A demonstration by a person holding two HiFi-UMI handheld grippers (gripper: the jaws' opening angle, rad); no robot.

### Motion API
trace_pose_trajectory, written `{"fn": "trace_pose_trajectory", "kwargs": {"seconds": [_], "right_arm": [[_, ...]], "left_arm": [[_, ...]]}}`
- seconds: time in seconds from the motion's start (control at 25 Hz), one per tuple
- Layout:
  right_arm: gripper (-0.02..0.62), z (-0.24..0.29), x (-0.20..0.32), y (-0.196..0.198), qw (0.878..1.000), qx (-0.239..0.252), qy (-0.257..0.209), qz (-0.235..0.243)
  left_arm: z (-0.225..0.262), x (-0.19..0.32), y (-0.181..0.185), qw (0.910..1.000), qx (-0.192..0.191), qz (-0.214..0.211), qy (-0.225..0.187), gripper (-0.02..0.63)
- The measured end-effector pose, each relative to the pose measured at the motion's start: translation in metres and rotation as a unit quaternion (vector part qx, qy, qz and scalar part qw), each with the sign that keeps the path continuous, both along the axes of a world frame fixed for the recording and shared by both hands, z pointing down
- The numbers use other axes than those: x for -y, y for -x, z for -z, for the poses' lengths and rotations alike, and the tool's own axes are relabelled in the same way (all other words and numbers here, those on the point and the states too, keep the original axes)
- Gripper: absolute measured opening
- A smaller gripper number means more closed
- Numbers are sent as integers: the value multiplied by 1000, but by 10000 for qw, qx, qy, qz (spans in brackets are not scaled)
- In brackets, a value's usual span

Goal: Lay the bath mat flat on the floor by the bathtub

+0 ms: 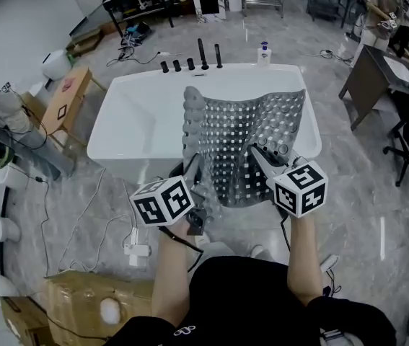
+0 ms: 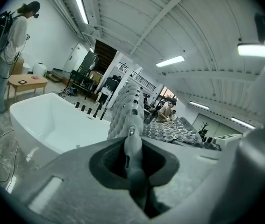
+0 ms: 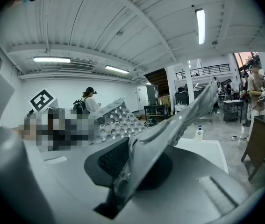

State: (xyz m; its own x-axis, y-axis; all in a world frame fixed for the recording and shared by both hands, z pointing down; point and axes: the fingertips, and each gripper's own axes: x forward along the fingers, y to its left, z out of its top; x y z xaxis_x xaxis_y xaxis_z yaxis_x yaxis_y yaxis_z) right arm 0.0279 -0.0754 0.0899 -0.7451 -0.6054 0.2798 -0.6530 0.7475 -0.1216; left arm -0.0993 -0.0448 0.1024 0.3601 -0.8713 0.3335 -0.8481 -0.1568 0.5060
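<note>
The grey tiled floor (image 1: 348, 193) fills the head view, with the white bathtub (image 1: 139, 128) at upper centre. The bath mat (image 1: 251, 139), grey and studded with suction cups, is held up in the middle of the frame, above the tub's near rim and off the floor. Its right part is spread wide and its left edge is bunched into an upright column.

The left claw (image 2: 131, 139), at lower centre of its own view, has its jaws nearly together, pinching that bunched left edge. The right claw (image 3: 127, 162), likewise nearly closed, clamps the mat's lower right edge, which rises from it toward the upper right.

A row of black taps (image 1: 190, 62) stands on the tub's far rim, with a small bottle (image 1: 264, 52) to their right.
</note>
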Motion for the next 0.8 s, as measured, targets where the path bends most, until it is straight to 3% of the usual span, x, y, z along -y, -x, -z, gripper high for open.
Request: {"fn": "trace_pose_trajectory", "kwargs": {"seconds": [0.32,0.48,0.8], "right_arm": [[29,-26,26,77,9990,-88,330,-289],[29,-46,28,105,9972,-246,597,-366],[29,-89,30,118,9914,-437,1119,-518]], "left_arm": [[-27,40,74,9990,-175,-334,243,32],[-53,48,104,9980,-153,-307,523,32],[-90,57,119,9943,-392,-453,885,32]]}}
